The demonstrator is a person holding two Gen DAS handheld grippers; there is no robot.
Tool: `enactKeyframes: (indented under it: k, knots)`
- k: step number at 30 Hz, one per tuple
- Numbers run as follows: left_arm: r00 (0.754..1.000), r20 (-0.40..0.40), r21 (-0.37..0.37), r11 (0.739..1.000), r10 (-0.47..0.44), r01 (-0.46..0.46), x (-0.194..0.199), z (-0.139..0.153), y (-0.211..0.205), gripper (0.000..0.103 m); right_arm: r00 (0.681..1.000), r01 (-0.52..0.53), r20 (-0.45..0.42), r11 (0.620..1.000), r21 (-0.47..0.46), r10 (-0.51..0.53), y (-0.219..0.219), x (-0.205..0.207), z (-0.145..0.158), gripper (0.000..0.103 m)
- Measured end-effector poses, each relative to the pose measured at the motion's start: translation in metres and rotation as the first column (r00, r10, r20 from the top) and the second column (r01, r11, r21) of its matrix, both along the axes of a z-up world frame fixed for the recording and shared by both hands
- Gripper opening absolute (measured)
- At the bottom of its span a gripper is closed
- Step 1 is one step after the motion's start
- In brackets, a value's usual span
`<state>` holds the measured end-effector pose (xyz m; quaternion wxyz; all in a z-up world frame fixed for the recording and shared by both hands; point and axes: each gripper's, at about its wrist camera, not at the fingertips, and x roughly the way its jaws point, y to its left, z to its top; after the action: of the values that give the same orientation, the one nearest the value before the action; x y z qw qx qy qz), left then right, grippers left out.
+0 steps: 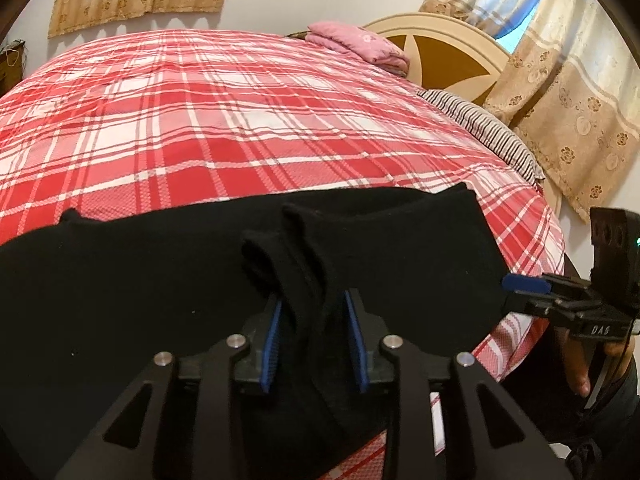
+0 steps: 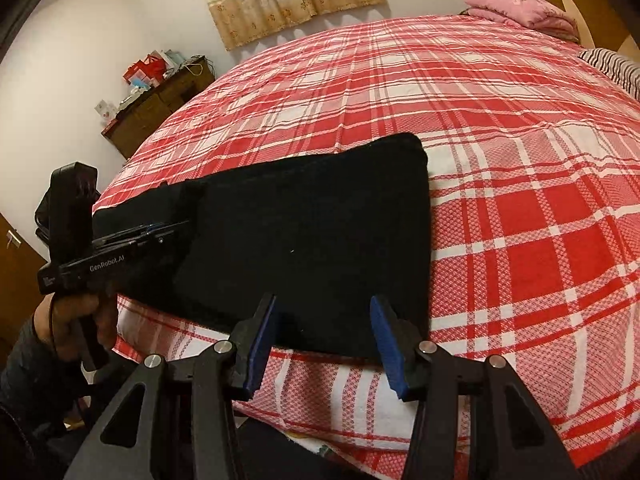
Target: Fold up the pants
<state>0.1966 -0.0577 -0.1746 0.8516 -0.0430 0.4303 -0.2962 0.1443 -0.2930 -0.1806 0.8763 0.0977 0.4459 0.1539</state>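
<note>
A raised fold of the black pants (image 1: 304,240) stands between the left gripper's (image 1: 316,344) parted blue pads, apparently not pinched, while the right gripper (image 2: 324,344), spread and empty, hovers over their near edge on the plaid bed (image 2: 500,160), pillows (image 2: 524,12) beyond.

The pants (image 2: 312,248) are plain black. The bed cover (image 2: 500,152) has a red, pink and white check. At the far end lie a pink folded blanket (image 1: 360,46) and a black-and-white striped pillow (image 1: 486,130). The curtains (image 1: 560,92) are beige with brown flowers. The gripper pads (image 1: 354,344) are blue.
</note>
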Motion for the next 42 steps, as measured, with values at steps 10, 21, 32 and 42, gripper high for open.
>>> enactKeyframes:
  k: [10,21,32,42]
  knots:
    - [0.999,0.026,0.028,0.999,-0.023,0.023,-0.005,0.001,-0.007,0.048,0.987,0.113,0.094,0.983,0.147,-0.128,-0.018,0.072,0.022,0.050]
    - [0.991,0.137,0.127,0.992,-0.006,-0.012,-0.026,0.018,0.014,0.089,0.982,0.166,0.073,0.978,0.124,-0.176,-0.027,0.079,0.012,0.053]
    - [0.939,0.257,0.278,0.913,0.230,-0.300,-0.037,0.039,0.144,0.089,0.981,-0.158,0.128,0.981,0.109,0.144,0.068,0.026,0.016,0.053]
    - [0.822,0.200,0.220,0.793,0.532,-0.567,-0.035,0.017,0.266,0.094,0.933,-0.359,0.036,0.933,-0.005,0.359,0.137,0.007,-0.022,0.053]
